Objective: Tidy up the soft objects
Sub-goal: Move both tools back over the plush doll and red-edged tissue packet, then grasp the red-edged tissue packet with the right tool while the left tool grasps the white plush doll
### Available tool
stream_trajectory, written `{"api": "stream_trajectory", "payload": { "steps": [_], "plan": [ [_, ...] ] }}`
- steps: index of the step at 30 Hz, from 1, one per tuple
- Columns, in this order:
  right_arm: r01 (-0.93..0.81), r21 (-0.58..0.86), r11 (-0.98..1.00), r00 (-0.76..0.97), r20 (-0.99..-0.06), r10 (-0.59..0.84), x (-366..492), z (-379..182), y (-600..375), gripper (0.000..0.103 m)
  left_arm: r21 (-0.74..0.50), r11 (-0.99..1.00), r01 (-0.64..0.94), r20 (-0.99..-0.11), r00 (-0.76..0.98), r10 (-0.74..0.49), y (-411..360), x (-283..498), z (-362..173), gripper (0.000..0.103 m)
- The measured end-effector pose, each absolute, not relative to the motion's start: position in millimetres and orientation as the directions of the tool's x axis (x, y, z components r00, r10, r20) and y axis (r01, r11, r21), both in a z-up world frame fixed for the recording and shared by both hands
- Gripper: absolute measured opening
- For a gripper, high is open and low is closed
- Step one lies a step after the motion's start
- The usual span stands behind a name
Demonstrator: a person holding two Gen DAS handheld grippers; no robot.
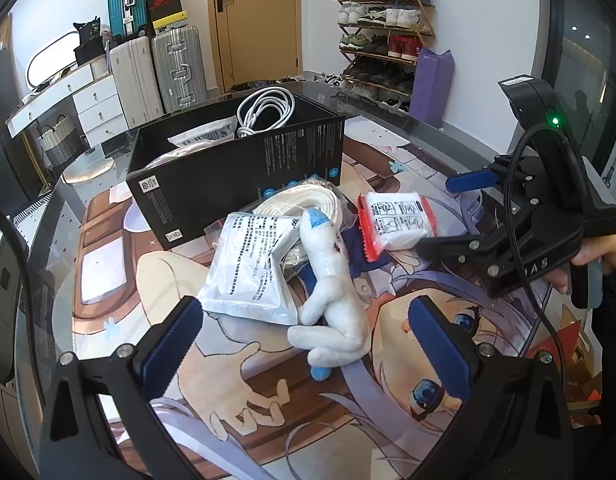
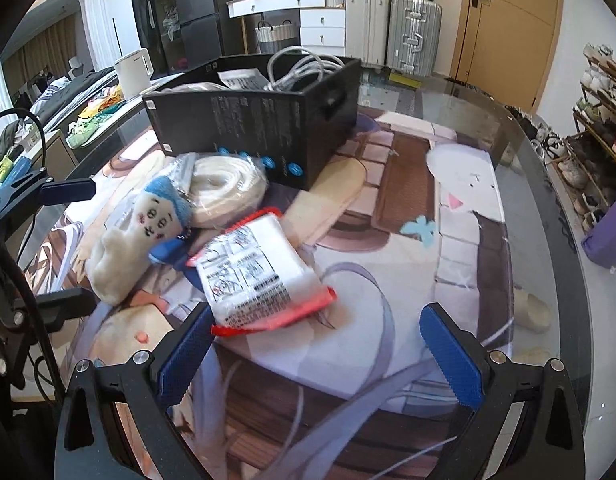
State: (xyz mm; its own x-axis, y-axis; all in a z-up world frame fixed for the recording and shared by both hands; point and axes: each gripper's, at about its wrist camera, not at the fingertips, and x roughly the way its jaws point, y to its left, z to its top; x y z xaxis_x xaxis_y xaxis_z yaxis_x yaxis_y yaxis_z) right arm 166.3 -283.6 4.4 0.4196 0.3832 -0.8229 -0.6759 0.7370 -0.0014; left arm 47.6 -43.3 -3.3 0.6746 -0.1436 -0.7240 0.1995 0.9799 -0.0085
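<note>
Both tongs gape empty, the left tongs [image 1: 303, 344] around the white plush toy [image 1: 332, 280] on the bench [image 2: 448, 208], the right tongs [image 2: 316, 344] beside the red-edged packet [image 2: 259, 276].

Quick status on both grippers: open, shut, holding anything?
Left gripper: open, empty, either side of the white plush toy.
Right gripper: open, empty, left finger beside the red-edged packet.

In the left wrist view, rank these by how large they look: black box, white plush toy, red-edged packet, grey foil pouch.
1. black box
2. grey foil pouch and white plush toy: too alike to rank
3. red-edged packet
</note>
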Motion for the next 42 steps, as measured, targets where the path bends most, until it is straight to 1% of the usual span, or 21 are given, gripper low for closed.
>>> {"api": "stream_trajectory", "payload": {
  "steps": [4, 10, 15, 27, 29, 31, 33, 34, 35, 37, 39, 40, 42],
  "plan": [
    [-0.657, 0.016, 0.754, 0.417, -0.825, 0.381, 170.1, 5.0, -290.2, 0.102, -0.01, 0.98, 0.198, -0.726, 0.673, -0.143, -42.6, 48.6, -3.8, 0.103],
    [-0.677, 0.06, 0.734, 0.385, -0.821, 0.422, 163.8, 3.5, -274.9, 0.102, -0.008, 0.981, 0.194, -0.726, 0.674, -0.139, -38.8, 49.1, -4.0, 0.103],
    [-0.689, 0.033, 0.724, 0.4, -0.816, 0.418, 156.0, 1.2, -256.9, 0.102, -0.004, 0.984, 0.179, -0.725, 0.677, -0.126, -32.9, 50.2, -2.9, 0.103],
    [-0.64, 0.04, 0.767, 0.432, -0.807, 0.403, 162.6, 0.2, -245.5, 0.101, -0.009, 0.987, 0.163, -0.716, 0.688, -0.12, -23.8, 50.2, 3.8, 0.103],
    [-0.646, 0.033, 0.763, 0.436, -0.804, 0.404, 161.3, 0.4, -246.4, 0.098, -0.01, 0.986, 0.166, -0.714, 0.689, -0.123, -24.7, 50.0, 4.1, 0.103],
    [-0.652, 0.023, 0.758, 0.442, -0.801, 0.404, 160.1, 1.1, -247.0, 0.09, -0.008, 0.986, 0.169, -0.715, 0.688, -0.124, -26.6, 50.4, 3.5, 0.103],
    [-0.655, 0.02, 0.756, 0.442, -0.801, 0.404, 159.2, 1.7, -248.4, 0.086, -0.007, 0.985, 0.172, -0.717, 0.686, -0.125, -28.0, 50.8, 2.7, 0.103],
    [-0.655, 0.018, 0.755, 0.444, -0.799, 0.405, 159.3, 2.3, -249.3, 0.081, -0.008, 0.985, 0.174, -0.718, 0.685, -0.126, -28.8, 50.9, 2.1, 0.103],
    [-0.655, 0.018, 0.755, 0.446, -0.798, 0.405, 159.1, 2.9, -250.6, 0.079, -0.008, 0.985, 0.175, -0.718, 0.684, -0.127, -29.5, 51.0, 1.8, 0.103],
    [-0.653, 0.02, 0.757, 0.447, -0.797, 0.407, 160.3, 4.4, -253.5, 0.069, -0.007, 0.984, 0.177, -0.718, 0.684, -0.128, -31.5, 50.6, 1.7, 0.103],
    [-0.657, 0.021, 0.754, 0.446, -0.795, 0.411, 161.2, 5.1, -255.6, 0.064, -0.008, 0.984, 0.18, -0.717, 0.685, -0.131, -32.8, 50.3, 1.4, 0.103],
    [-0.658, 0.021, 0.752, 0.446, -0.795, 0.412, 161.6, 5.5, -257.1, 0.061, -0.009, 0.984, 0.18, -0.716, 0.685, -0.132, -33.7, 50.0, 1.5, 0.103],
    [-0.662, 0.022, 0.749, 0.442, -0.796, 0.414, 162.0, 5.6, -258.7, 0.061, -0.01, 0.983, 0.183, -0.717, 0.684, -0.134, -34.7, 50.6, 1.2, 0.103]
  ]
}}
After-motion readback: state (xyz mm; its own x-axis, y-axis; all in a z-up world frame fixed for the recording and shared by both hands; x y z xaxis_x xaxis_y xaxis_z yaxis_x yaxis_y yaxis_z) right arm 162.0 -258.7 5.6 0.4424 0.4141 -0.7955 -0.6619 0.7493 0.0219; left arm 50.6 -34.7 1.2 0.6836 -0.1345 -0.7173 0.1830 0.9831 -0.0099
